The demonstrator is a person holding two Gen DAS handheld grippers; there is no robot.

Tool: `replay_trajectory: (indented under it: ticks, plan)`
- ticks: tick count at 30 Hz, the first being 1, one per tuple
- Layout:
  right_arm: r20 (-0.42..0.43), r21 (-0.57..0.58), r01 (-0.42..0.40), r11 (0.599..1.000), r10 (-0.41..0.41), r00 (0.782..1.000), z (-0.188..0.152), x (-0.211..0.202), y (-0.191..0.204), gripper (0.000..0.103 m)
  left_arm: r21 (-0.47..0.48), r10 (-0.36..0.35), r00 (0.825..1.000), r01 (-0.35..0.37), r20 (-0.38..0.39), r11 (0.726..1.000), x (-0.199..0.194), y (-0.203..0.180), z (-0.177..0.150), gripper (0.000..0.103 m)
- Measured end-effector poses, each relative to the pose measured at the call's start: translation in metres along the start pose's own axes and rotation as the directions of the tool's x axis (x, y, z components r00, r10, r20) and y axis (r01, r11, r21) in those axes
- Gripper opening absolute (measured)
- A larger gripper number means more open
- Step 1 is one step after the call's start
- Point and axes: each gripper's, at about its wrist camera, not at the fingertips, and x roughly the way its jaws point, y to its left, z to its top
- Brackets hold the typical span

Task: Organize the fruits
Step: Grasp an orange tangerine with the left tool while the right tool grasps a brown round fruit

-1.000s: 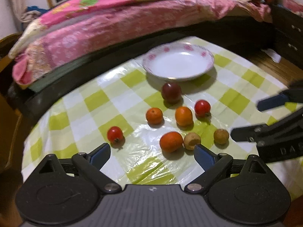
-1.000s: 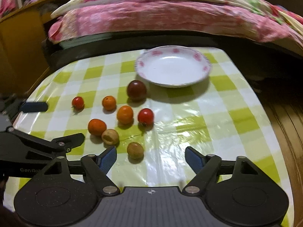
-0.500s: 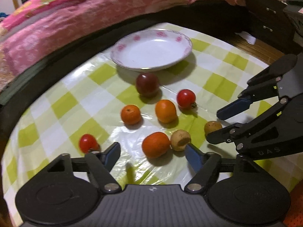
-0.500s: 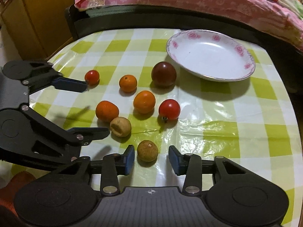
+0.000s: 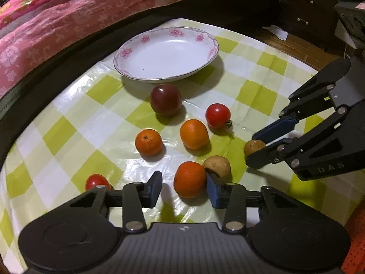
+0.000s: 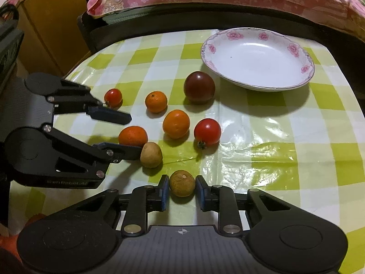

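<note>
Several fruits lie on the green-checked table. My left gripper (image 5: 183, 188) is open around an orange tangerine (image 5: 189, 179), its right pad against a tan round fruit (image 5: 217, 166). My right gripper (image 6: 181, 190) has its jaws narrowed around a brown round fruit (image 6: 182, 183), pads just at its sides; it also shows in the left wrist view (image 5: 253, 147). A white flowered plate (image 5: 127, 52) stands empty at the back. A dark plum (image 5: 165, 100), two more oranges (image 5: 194, 133) (image 5: 148, 142) and two red tomatoes (image 5: 217, 115) (image 5: 97, 181) lie between.
A bed with a pink quilt (image 5: 68, 16) runs along the far table edge. A dark drawer cabinet (image 5: 303, 11) stands at the back right. A wooden cabinet (image 6: 45, 34) stands left of the table in the right wrist view.
Both grippers moved forward and down to the fruits. The left jaws narrowed around the orange tangerine; the right jaws closed in on the brown fruit.
</note>
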Motion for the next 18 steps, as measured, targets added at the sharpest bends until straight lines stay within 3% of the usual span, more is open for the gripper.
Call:
replay_trajectory:
  ticks: [6, 18]
  plan:
    - [0.002, 0.019, -0.007, 1.0, 0.007, 1.0, 0.0008, 0.0007, -0.0017, 0.021, -0.03, -0.023, 0.999, 0.022, -0.025, 0.999, 0.0026, 0.0014, -0.0025, 0.038]
    - [0.019, 0.038, 0.005, 0.999, -0.006, 1.0, 0.0003, -0.0015, -0.0039, 0.021, -0.04, -0.017, 1.0, 0.017, -0.021, 0.999, 0.0035, -0.0015, 0.0038, 0.037]
